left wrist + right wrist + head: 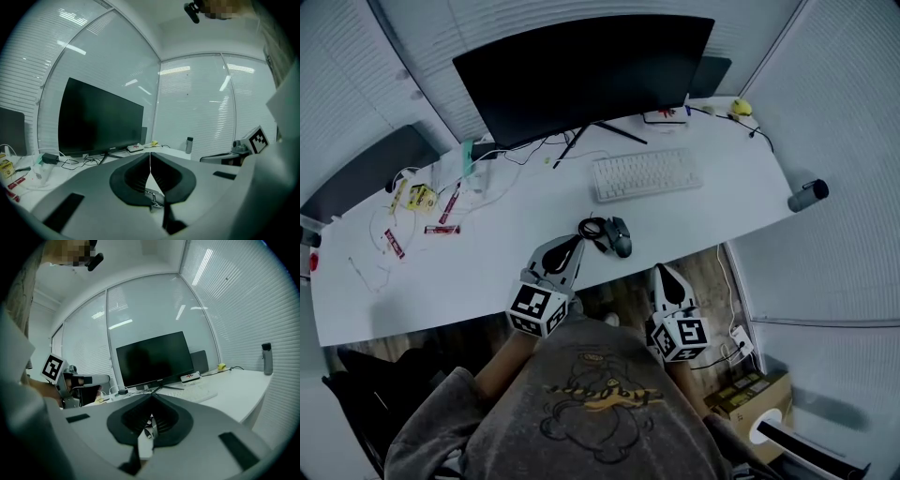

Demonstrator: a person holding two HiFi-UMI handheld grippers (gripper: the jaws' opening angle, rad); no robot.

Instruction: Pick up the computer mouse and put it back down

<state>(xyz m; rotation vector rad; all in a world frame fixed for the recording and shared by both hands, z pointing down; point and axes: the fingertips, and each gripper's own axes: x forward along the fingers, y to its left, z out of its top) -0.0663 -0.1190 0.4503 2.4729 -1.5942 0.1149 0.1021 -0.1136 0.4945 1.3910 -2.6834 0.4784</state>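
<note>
The dark computer mouse (620, 235) lies on the white desk (487, 272) near its front edge, with its cable coiled (592, 228) just to its left. My left gripper (568, 247) reaches over the desk edge, close to the left of the coil, and does not touch the mouse. In the left gripper view its jaws (150, 155) meet with nothing between them. My right gripper (664, 273) hangs off the desk, in front of the edge and to the right of the mouse. Its jaws (151, 397) are shut and empty. Neither gripper view shows the mouse.
A white keyboard (645, 173) lies behind the mouse, and a large black monitor (581, 70) stands at the back. Cables and snack packets (417, 197) clutter the left of the desk. A bottle (807, 195) lies at the right edge. A cardboard box (750, 398) sits on the floor.
</note>
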